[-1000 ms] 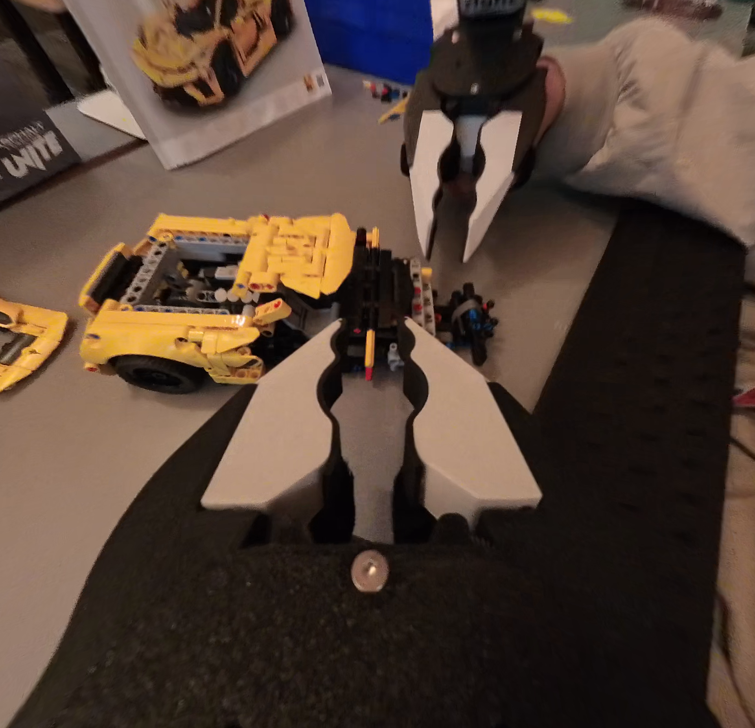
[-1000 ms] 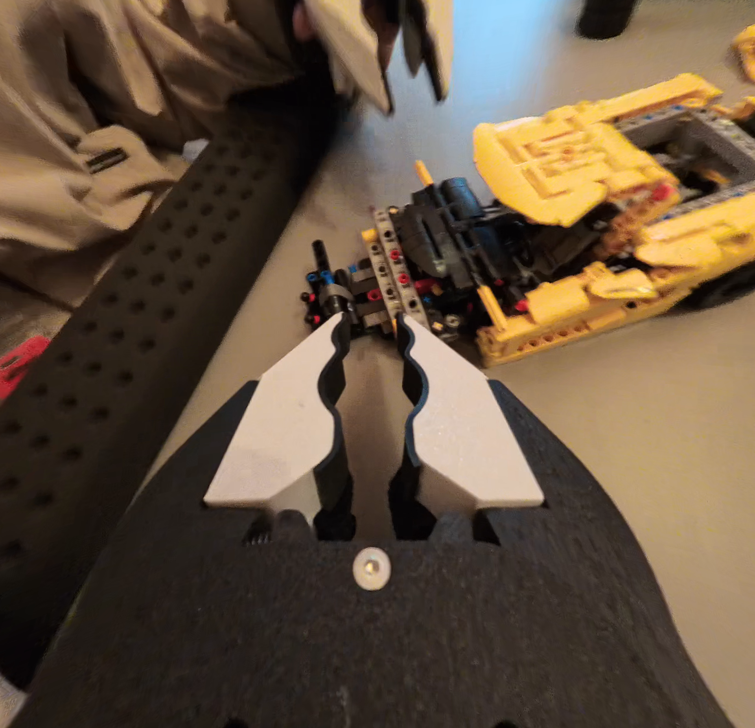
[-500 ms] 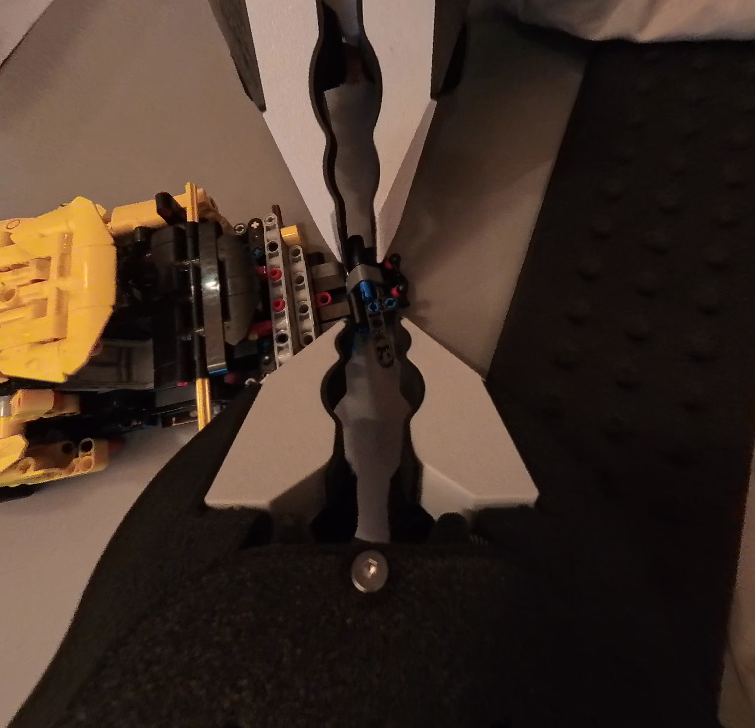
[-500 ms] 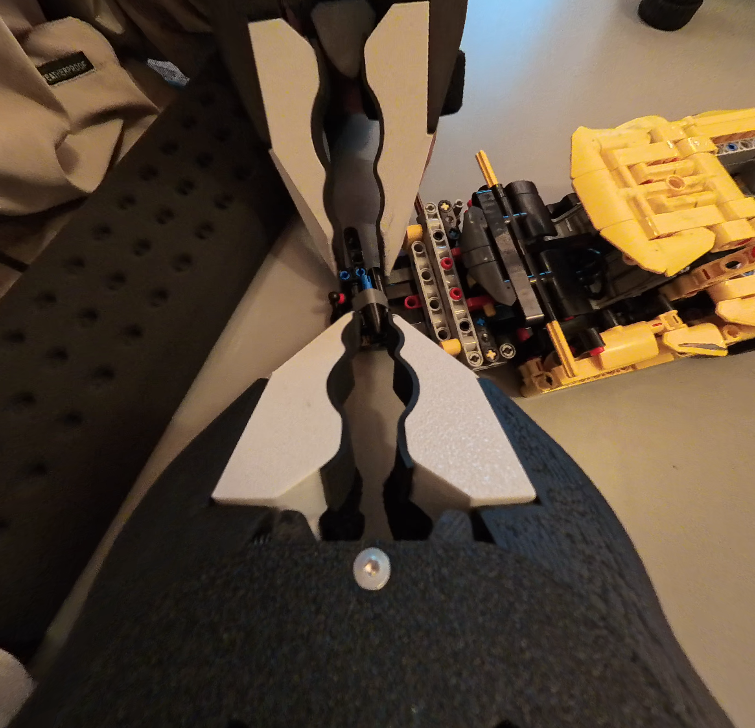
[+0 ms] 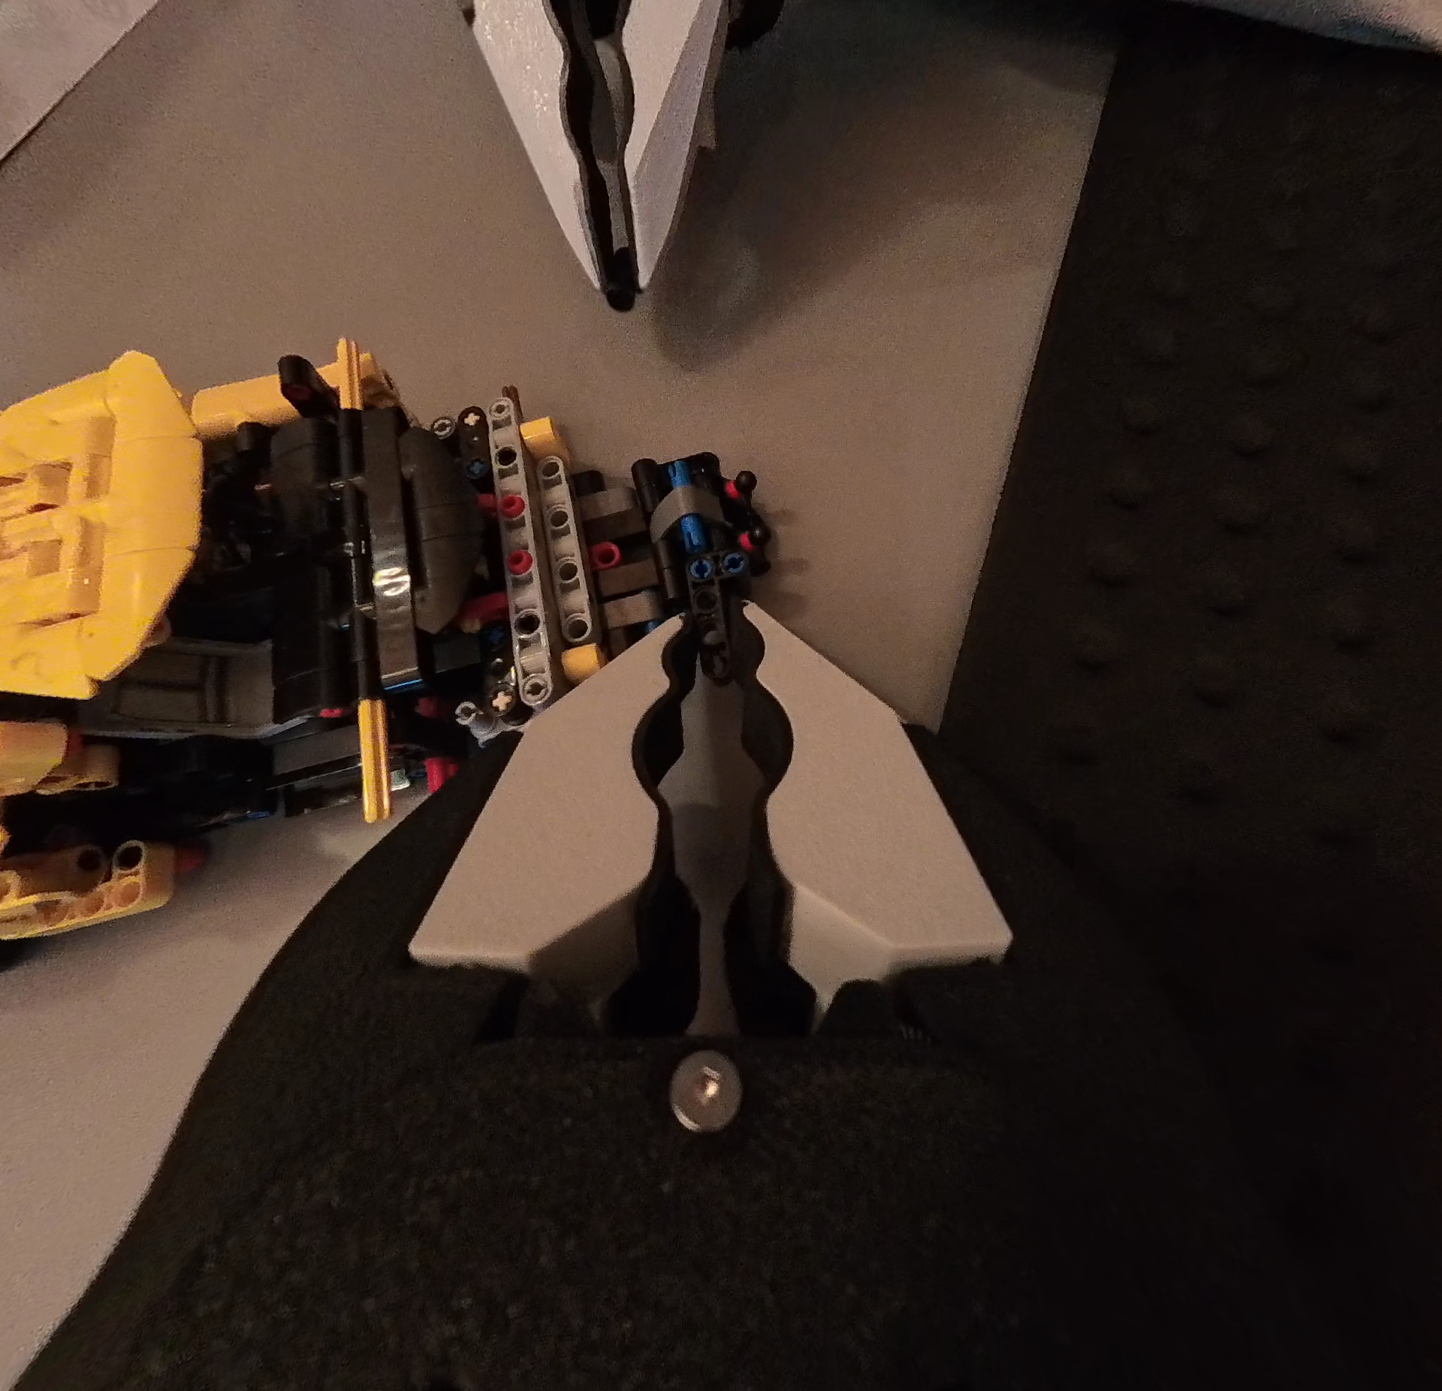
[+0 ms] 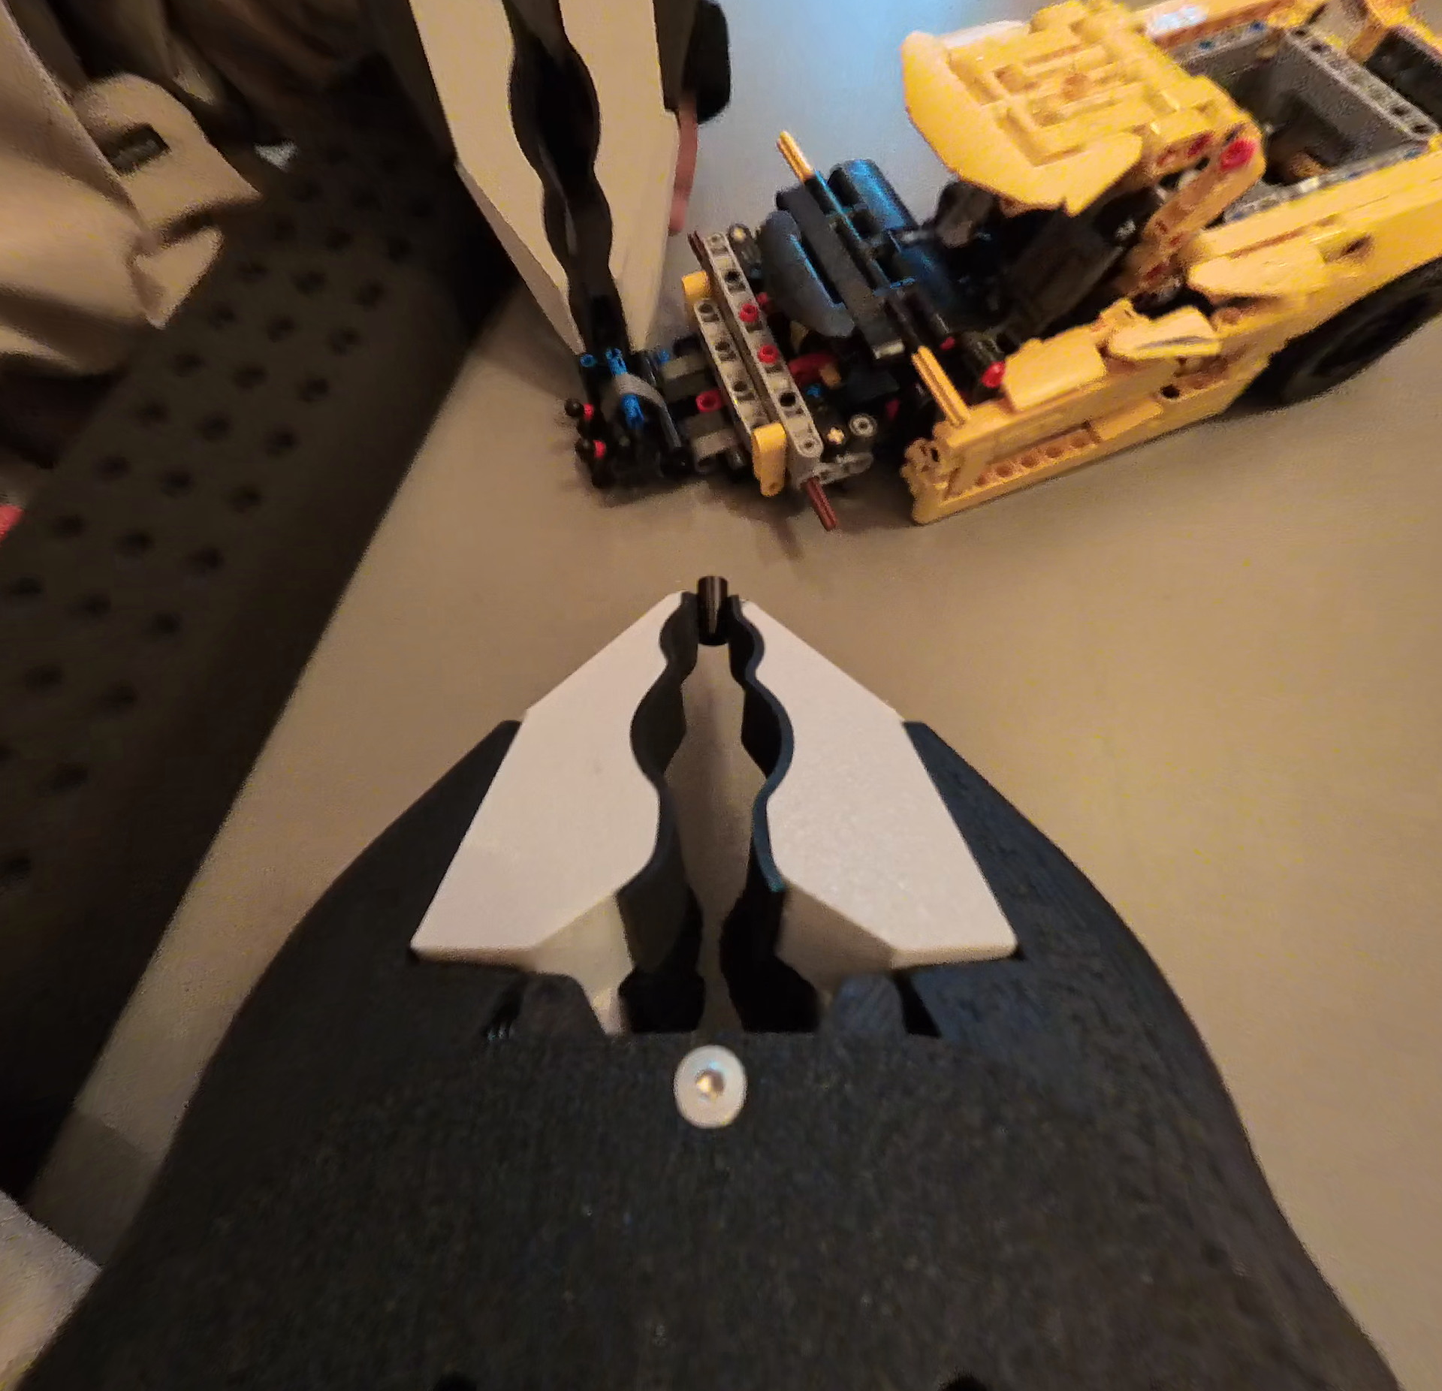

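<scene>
A yellow brick-built car (image 5: 78, 534) lies on the grey table, and it also shows in the right wrist view (image 6: 1092, 144). A small black, blue and red assembly (image 5: 694, 526) sticks out of its bare end. My left gripper (image 5: 715, 616) is shut on a black holed beam (image 5: 712, 636) of that assembly; it shows from the far side in the right wrist view (image 6: 605, 339). My right gripper (image 6: 710, 612) is shut on a small black pin (image 6: 708, 593), a short way from the assembly (image 6: 624, 417). In the left wrist view the right gripper (image 5: 620, 284) hovers above the table.
A black perforated mat (image 5: 1209, 495) lies along the table edge beside the assembly, seen too in the right wrist view (image 6: 156, 495). Beige sleeves (image 6: 78, 144) lie over it. A white sheet (image 5: 62, 27) sits at the far left. Bare grey table (image 6: 1092, 729) surrounds the right gripper. Tip to tip, the grippers are about 10 centimeters apart.
My right gripper has drawn back from the assembly with the small black pin in its tips. My left gripper stays shut on the black beam.
</scene>
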Available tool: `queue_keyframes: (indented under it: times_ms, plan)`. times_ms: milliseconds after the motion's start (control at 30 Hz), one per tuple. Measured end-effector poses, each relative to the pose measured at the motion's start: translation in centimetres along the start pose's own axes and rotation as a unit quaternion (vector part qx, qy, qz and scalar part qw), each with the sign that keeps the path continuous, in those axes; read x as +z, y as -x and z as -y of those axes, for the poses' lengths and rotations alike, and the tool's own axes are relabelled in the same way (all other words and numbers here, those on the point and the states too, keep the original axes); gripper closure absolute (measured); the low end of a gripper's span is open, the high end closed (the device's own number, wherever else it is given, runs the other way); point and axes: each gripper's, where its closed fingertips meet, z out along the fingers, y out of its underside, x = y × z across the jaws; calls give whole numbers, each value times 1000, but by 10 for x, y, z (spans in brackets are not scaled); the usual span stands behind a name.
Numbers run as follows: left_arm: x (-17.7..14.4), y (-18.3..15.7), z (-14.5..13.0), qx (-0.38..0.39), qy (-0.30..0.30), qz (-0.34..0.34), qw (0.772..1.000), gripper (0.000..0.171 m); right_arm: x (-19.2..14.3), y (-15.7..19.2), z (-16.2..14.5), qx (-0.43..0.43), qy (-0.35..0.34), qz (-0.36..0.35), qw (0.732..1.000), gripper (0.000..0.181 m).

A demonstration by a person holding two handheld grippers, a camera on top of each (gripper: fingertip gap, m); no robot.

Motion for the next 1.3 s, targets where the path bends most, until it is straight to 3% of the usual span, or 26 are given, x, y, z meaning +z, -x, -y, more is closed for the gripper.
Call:
queue_keyframes:
  times_ms: [133,267,400,467,533,600,667,733,833,900,967,1033,1200,1300]
  plan:
    - [0,1,0,-7,-1,-1,1000,164,-16,-10,-15,16,38,-50,998,175]
    - [1,4,1,-13,-1,5,1000,164,-112,-43,-90,99,172,-244,949,175]
    - [3,5,2,-9,-3,11,1000,164,-203,-40,-135,231,158,-366,888,175]
    - [5,6,4,-12,-3,13,1000,164,-221,-37,-150,258,148,-389,872,173]
    - [6,7,4,-12,-3,15,1000,164,-228,-32,-161,275,150,-398,863,160]
    - [6,7,4,-11,-3,17,1000,164,-232,-29,-157,271,140,-412,859,157]
    - [6,7,4,-9,-3,20,1000,164,-221,-29,-137,256,109,-411,868,155]
    - [5,7,4,-9,-2,21,1000,164,-189,-28,-100,240,68,-384,889,151]
    - [5,7,4,-10,-2,20,1000,163,-100,-18,-15,217,-43,-294,930,144]
    - [5,8,4,-13,-2,20,1000,164,-33,1,25,210,-79,-217,950,143]
    - [5,8,3,-16,-1,20,1000,164,20,20,33,181,-44,-169,968,137]
    - [4,8,3,-15,0,20,1000,164,43,25,26,128,4,-171,977,131]
    - [4,9,3,-2,1,31,1000,164,47,27,30,-8,71,-127,989,127]
    - [3,9,2,-13,0,24,1000,164,57,31,45,-46,45,-38,997,139]
